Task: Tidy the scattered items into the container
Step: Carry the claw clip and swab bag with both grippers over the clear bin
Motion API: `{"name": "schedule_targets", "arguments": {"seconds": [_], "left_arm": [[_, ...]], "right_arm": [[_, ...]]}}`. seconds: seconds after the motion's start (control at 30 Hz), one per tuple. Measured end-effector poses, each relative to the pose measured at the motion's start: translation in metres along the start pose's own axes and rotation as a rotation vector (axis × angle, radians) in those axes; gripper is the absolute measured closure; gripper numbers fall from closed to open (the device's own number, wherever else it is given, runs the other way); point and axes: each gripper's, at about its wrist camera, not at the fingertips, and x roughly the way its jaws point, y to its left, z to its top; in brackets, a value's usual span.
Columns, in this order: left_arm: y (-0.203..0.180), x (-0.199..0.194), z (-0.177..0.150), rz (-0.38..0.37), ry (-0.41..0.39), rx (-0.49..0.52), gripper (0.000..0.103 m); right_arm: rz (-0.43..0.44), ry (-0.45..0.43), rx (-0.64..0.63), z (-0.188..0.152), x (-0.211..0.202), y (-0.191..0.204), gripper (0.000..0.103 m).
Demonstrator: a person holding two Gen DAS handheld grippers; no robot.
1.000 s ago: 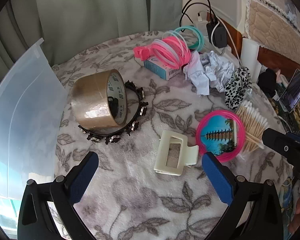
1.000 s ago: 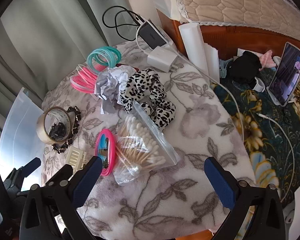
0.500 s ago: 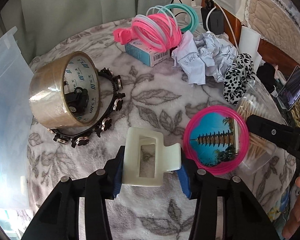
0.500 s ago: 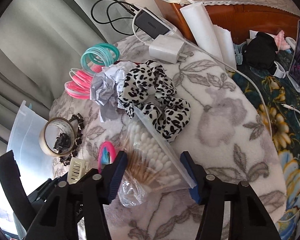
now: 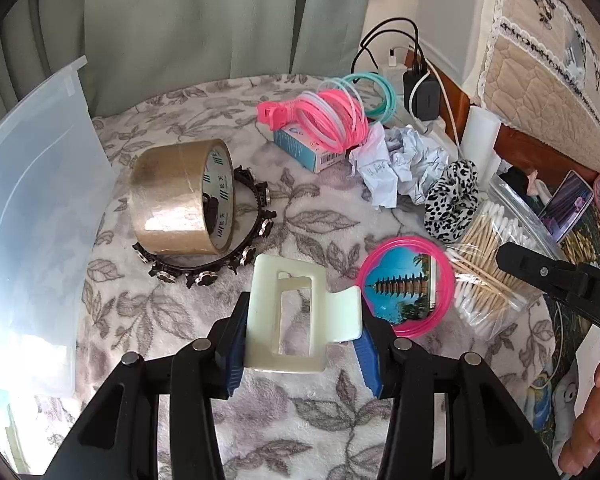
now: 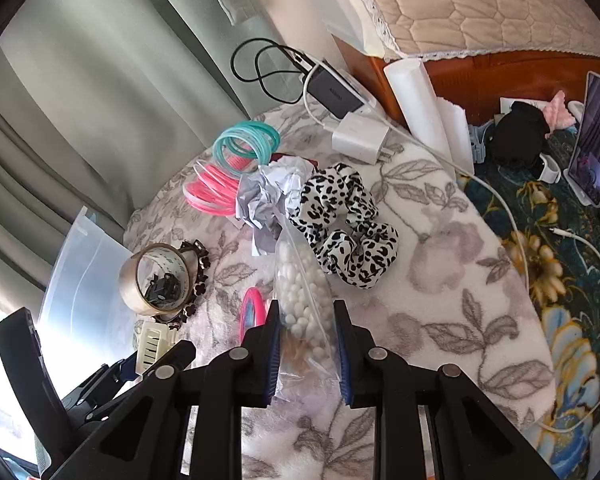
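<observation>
While left claw (image 5: pixel 302 342) grips hair clip (image 5: pixel 296 320), right claw (image 6: pixel 306 350) pinches swab bag (image 6: pixel 300 300)

Green curtains (image 5: pixel 204 20) behind; quilted bed (image 6: pixel 480 4) right; daylight.

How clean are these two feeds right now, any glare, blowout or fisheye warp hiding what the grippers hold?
Left wrist: sharp, evenly lit; glare on the tape roll, fisheye bends the container wall; left gripper and hair claw clear. Right wrist: blown-out white at lower left washes the container edge; right gripper clamps the cotton swab bag, whose clear plastic is hard to outline.
</observation>
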Motion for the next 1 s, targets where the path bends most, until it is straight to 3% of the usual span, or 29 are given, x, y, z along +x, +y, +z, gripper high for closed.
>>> {"name": "schedule_targets", "arguments": {"seconds": [0.3,0.5,1.0], "left_arm": [[0.021,-0.039,0.015,-0.015,-0.133,-0.039,0.055],[0.037,-0.085,0.021,-0.002,-0.270,-0.075,0.055],[0.163,-0.181,0.002,0.079,-0.520,-0.396,0.055]], "right_arm": [[0.004,-0.092,-0.073,0.009,-0.039,0.034,0.078],[0.042,-0.182,-0.178,0.024,-0.076,0.079,0.078],[0.236,-0.217,-0.505,0.003,-0.100,0.238,0.078]]}}
